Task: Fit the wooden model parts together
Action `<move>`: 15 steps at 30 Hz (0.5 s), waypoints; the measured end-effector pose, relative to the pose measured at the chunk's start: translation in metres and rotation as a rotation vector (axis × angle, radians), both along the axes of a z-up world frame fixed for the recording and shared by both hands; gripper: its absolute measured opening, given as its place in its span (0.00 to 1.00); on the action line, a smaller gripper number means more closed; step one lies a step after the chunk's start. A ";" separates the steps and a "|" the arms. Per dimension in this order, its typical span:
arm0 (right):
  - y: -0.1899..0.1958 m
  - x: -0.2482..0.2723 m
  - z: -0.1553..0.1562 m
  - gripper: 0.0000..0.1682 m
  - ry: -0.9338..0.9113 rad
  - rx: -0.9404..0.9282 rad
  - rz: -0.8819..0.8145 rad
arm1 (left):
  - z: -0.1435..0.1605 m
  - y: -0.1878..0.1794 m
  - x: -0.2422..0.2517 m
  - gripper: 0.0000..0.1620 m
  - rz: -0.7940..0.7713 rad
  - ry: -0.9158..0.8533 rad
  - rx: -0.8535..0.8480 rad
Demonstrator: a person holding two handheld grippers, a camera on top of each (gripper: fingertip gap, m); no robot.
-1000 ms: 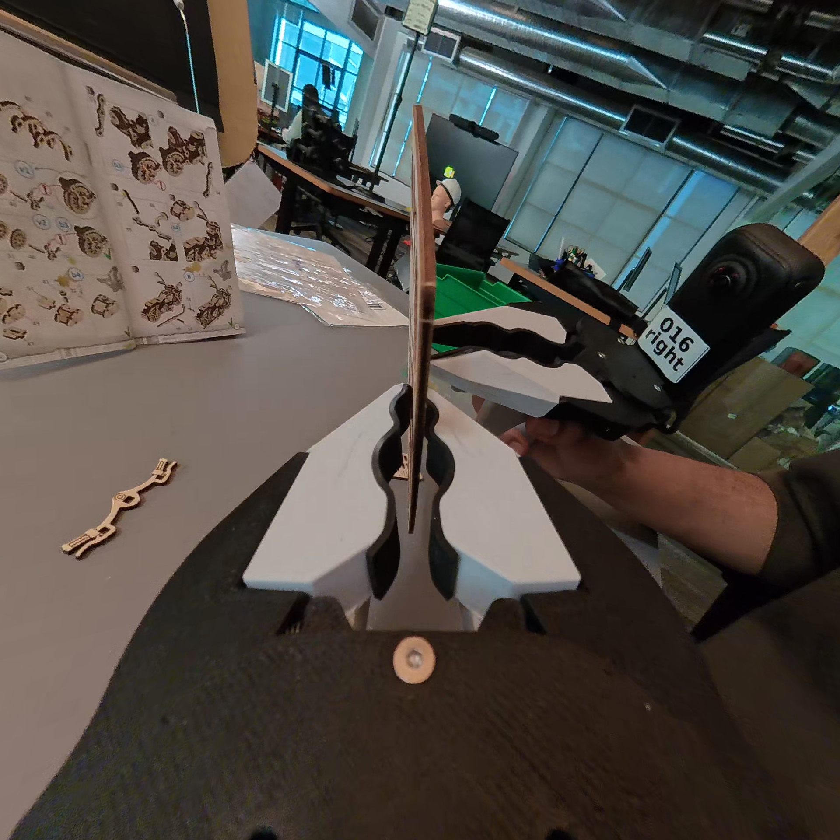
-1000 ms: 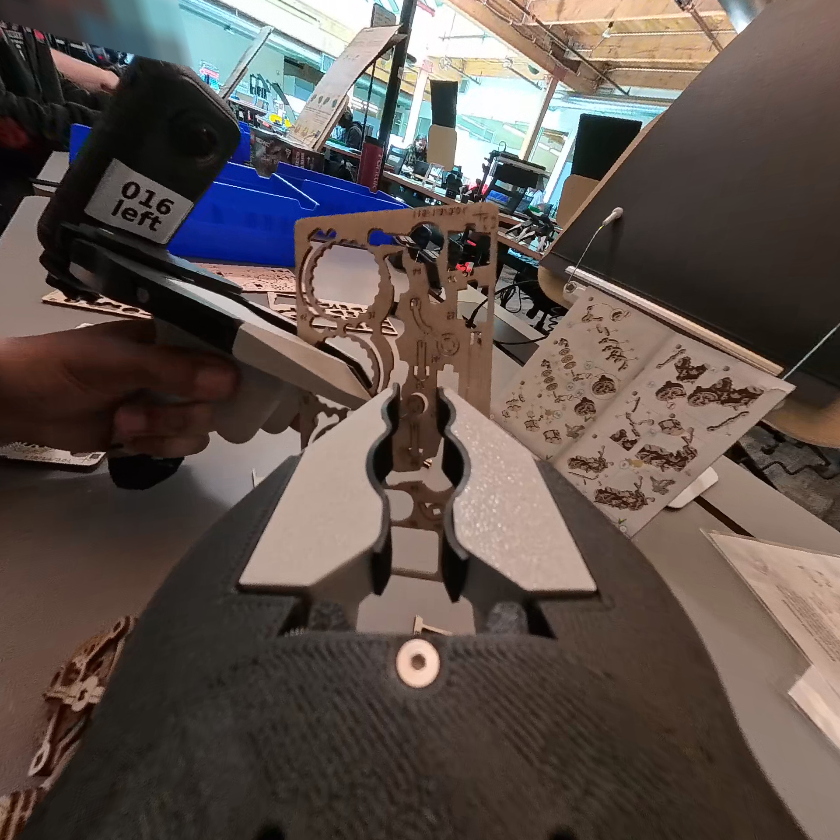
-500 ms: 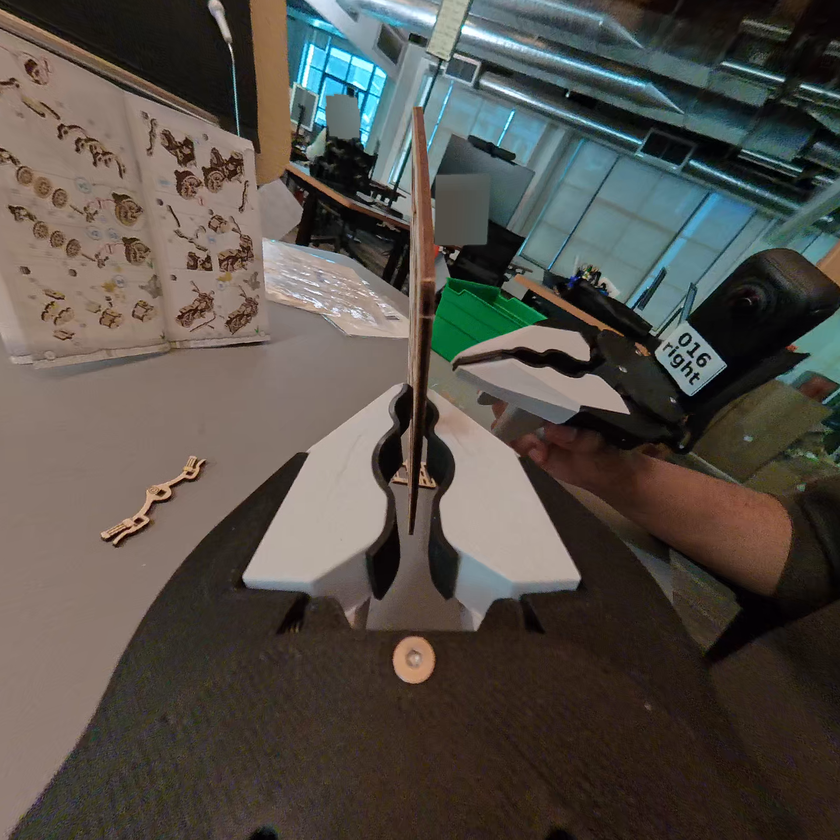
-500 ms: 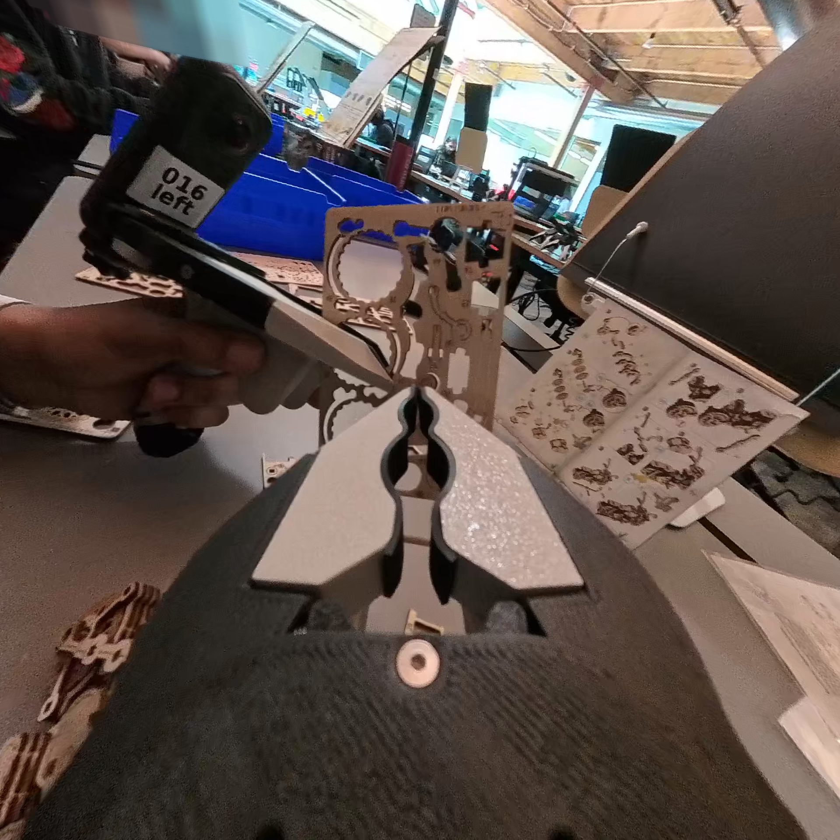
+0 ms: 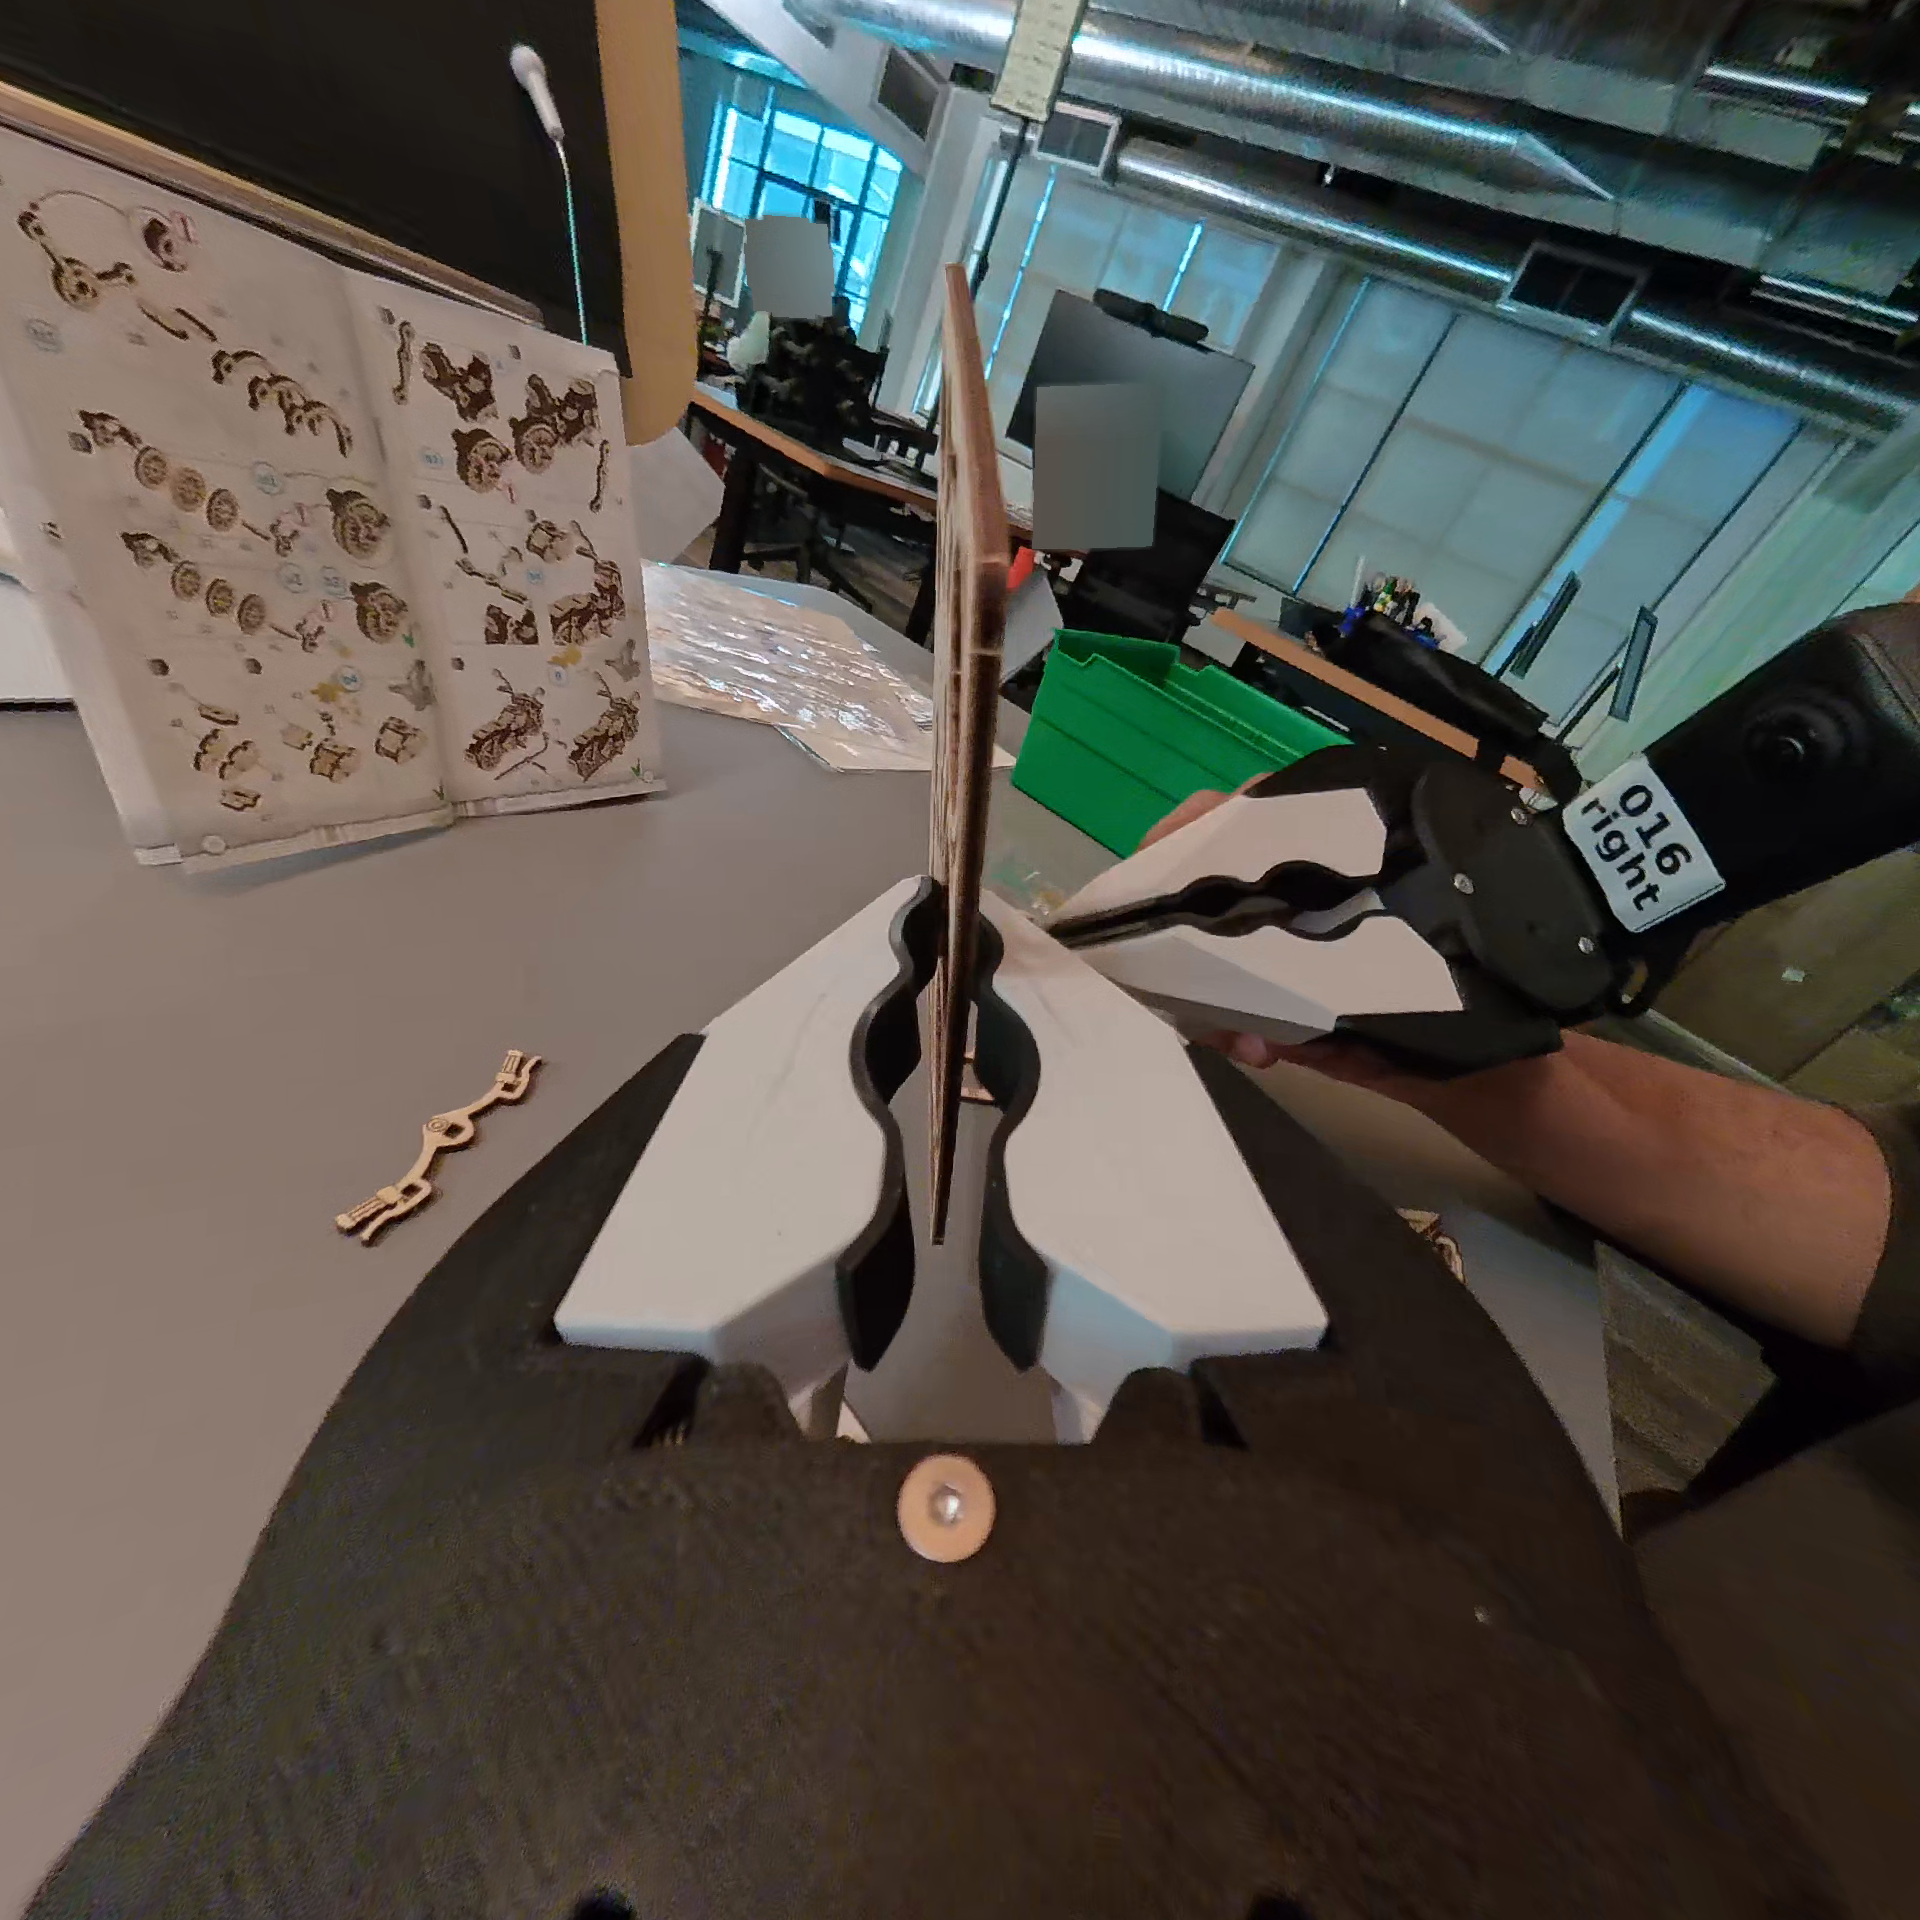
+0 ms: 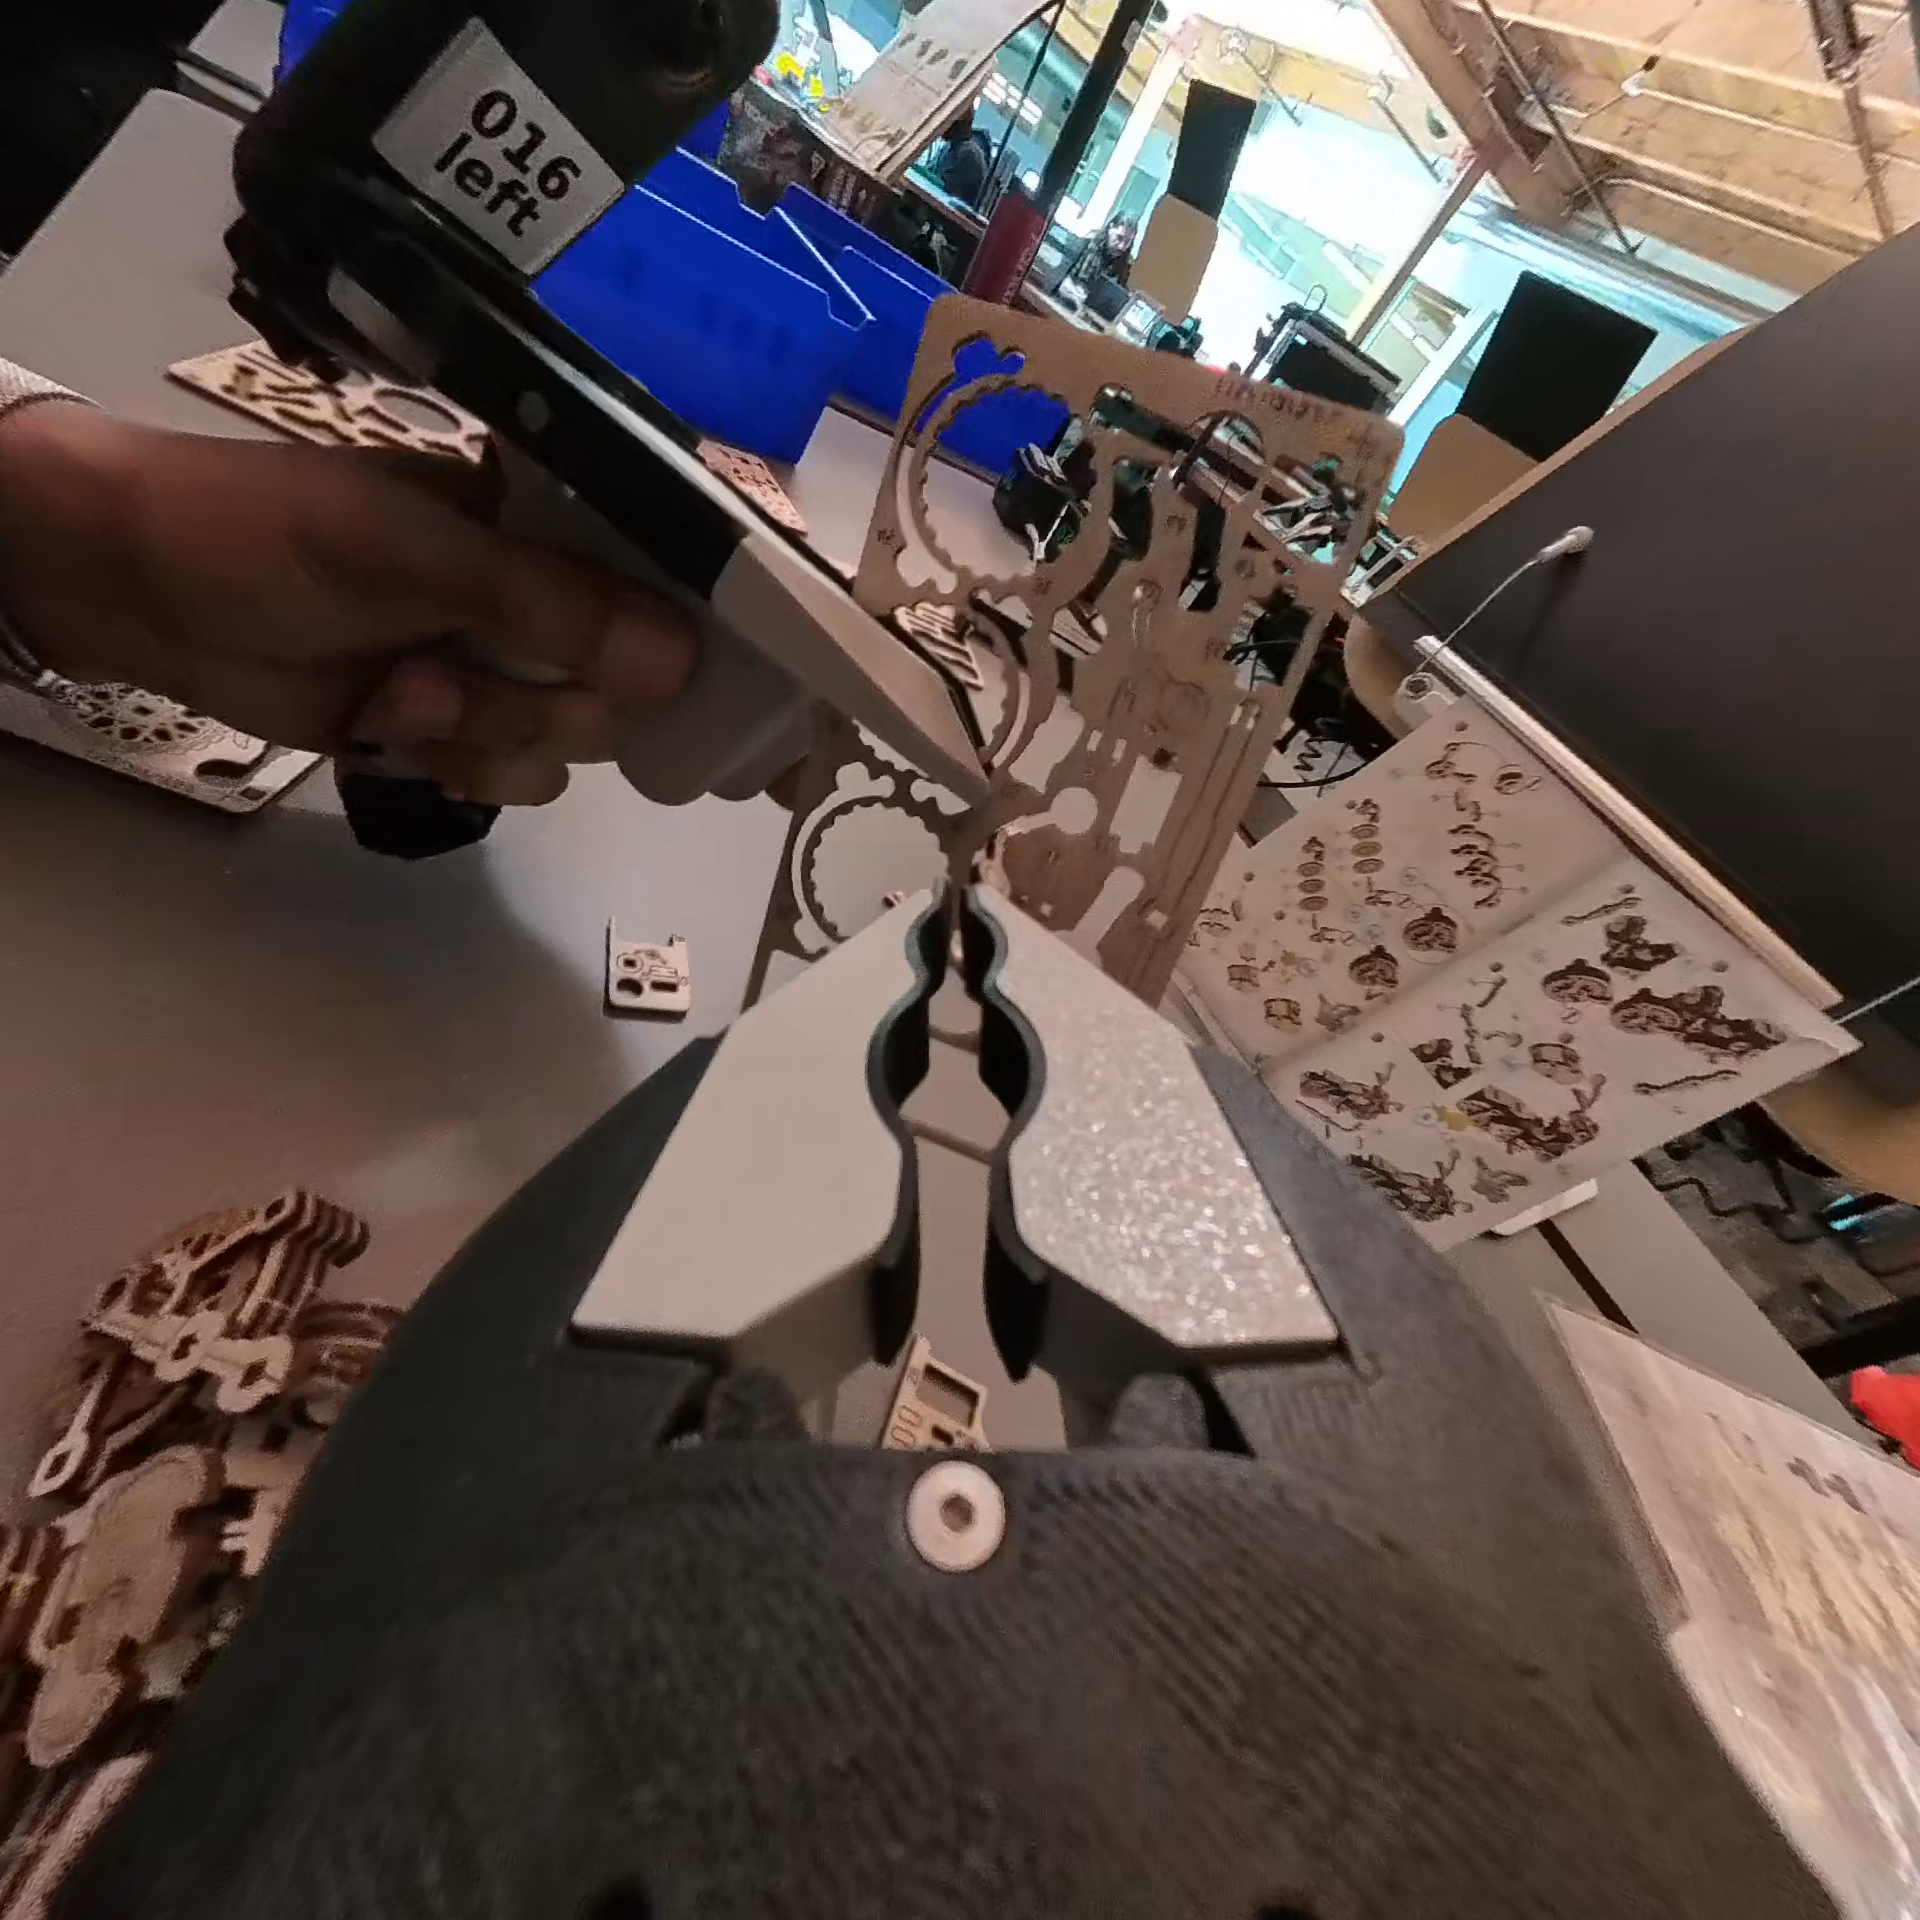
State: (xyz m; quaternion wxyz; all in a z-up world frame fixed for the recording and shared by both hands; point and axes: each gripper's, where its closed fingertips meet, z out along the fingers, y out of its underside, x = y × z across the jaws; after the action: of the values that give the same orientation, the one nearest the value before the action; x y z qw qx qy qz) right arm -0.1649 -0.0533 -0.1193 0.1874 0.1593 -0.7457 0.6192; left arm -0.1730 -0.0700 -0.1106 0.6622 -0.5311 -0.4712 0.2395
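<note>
Left gripper (image 5: 948,914) fingers pinch the upright wooden sheet (image 5: 961,665) edge-on (right gripper (image 6: 958,914) fingers pressed together).

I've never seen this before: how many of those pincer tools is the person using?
2: the left gripper clamps the upright wooden sheet; the right gripper, shut, points at the sheet's face.

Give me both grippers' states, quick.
Left gripper: jaws shut on the thin laser-cut wooden parts sheet, held upright.
Right gripper: jaws nearly closed, tips at the sheet; any grip cannot be told.
</note>
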 end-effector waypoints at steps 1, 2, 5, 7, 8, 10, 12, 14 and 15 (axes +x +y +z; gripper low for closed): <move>0.000 0.000 0.001 0.00 0.007 -0.007 -0.006 | -0.001 0.000 0.000 0.00 -0.002 -0.002 -0.006; 0.000 0.000 0.002 0.01 0.010 -0.012 -0.011 | -0.002 0.001 0.000 0.00 -0.004 -0.003 -0.011; 0.000 -0.005 0.005 0.07 0.014 -0.032 -0.041 | -0.002 0.007 0.001 0.00 -0.023 -0.001 -0.023; -0.001 -0.006 0.001 0.09 0.031 -0.013 -0.045 | -0.003 0.010 0.001 0.00 -0.039 -0.002 -0.023; -0.001 -0.006 0.000 0.09 0.047 -0.006 -0.049 | -0.002 0.012 0.002 0.00 -0.046 -0.002 -0.015; -0.001 -0.005 -0.002 0.04 0.081 0.002 -0.048 | -0.002 0.012 0.002 0.00 -0.054 -0.003 0.000; -0.001 -0.005 -0.002 0.03 0.119 0.012 -0.053 | -0.003 0.011 0.001 0.00 -0.052 -0.009 -0.005; -0.001 -0.003 -0.001 0.03 0.161 0.007 -0.055 | -0.004 0.010 0.001 0.00 -0.046 -0.010 -0.007; -0.001 -0.003 -0.001 0.03 0.182 0.006 -0.056 | -0.004 0.011 0.001 0.00 -0.043 -0.014 -0.003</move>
State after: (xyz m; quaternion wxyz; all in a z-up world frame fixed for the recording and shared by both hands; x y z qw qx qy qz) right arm -0.1681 -0.0538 -0.1202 0.2712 0.1945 -0.7317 0.5943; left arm -0.1725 -0.0594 -0.1147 0.6631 -0.5439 -0.4638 0.2221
